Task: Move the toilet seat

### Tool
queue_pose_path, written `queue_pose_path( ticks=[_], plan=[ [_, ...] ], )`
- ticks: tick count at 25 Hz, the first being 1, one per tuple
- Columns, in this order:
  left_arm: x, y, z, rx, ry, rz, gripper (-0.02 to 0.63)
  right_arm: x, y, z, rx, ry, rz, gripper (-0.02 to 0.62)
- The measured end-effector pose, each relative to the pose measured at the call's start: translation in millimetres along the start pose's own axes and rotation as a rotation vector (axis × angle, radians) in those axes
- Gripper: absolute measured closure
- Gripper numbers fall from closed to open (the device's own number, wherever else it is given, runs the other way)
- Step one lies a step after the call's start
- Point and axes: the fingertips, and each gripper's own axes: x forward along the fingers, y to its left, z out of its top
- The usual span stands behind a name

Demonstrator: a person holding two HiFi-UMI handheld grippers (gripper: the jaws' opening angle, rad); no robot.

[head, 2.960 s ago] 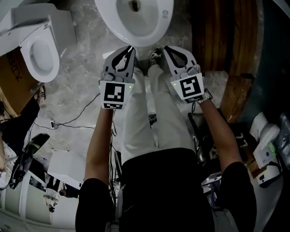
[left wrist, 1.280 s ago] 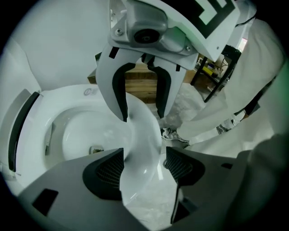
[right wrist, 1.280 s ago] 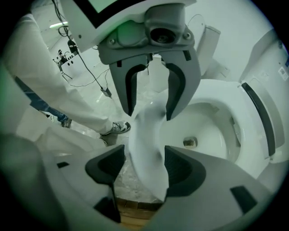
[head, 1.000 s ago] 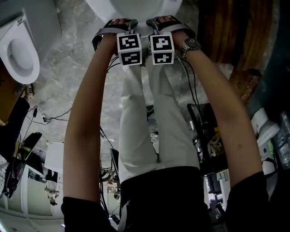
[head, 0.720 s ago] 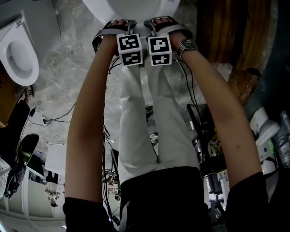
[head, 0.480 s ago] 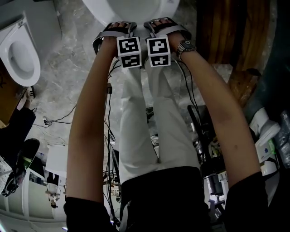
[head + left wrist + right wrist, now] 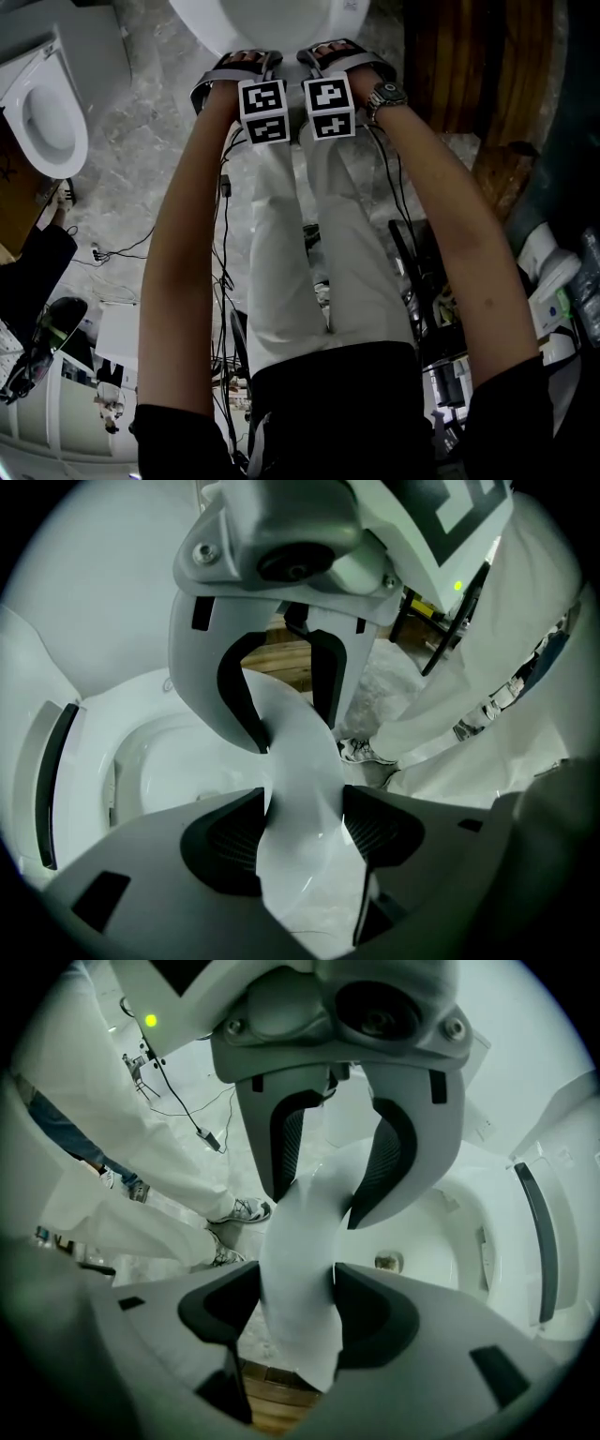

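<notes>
The seat [image 7: 300,780] is at the far, top-centre edge of the head view, on the toilet [image 7: 272,19] in front of the person. Its near rim is held by both grippers. The left gripper [image 7: 302,841] has its pads [image 7: 220,841] pressed onto the rim from both sides, parted only by the thin white strip. The right gripper [image 7: 298,1314] pinches the same rim in the same way, its pads [image 7: 375,1321] tight against the strip. The held stretch of rim runs left to right from one gripper to the other, seen edge-on in both gripper views, and each view shows the other gripper clamped further along it. The bowl [image 7: 441,1232] opens on the far side of the strip. There are two grippers side by side, their two marker cubes [image 7: 262,111] nearly touching, and one seat between them. A second toilet [image 7: 42,112] stands at the far left on the marble floor [image 7: 141,178]. There is one watch [image 7: 389,94], on the right wrist. Cables [image 7: 127,248] trail across the floor near the person's legs.
</notes>
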Motion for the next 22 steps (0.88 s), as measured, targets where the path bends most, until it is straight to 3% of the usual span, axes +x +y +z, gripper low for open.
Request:
queue_pose_path(
  ticks=[14, 22],
  plan=[
    [-32, -2, 13, -0.005, -0.019, 0.018, 0.333, -36, 3, 6, 0.003, -0.016, 0.082, 0.346],
    [-44, -1, 16, 0.063, -0.019, 0.209, 0.333, -56, 3, 10, -0.003, -0.025, 0.140, 0.348]
  ],
)
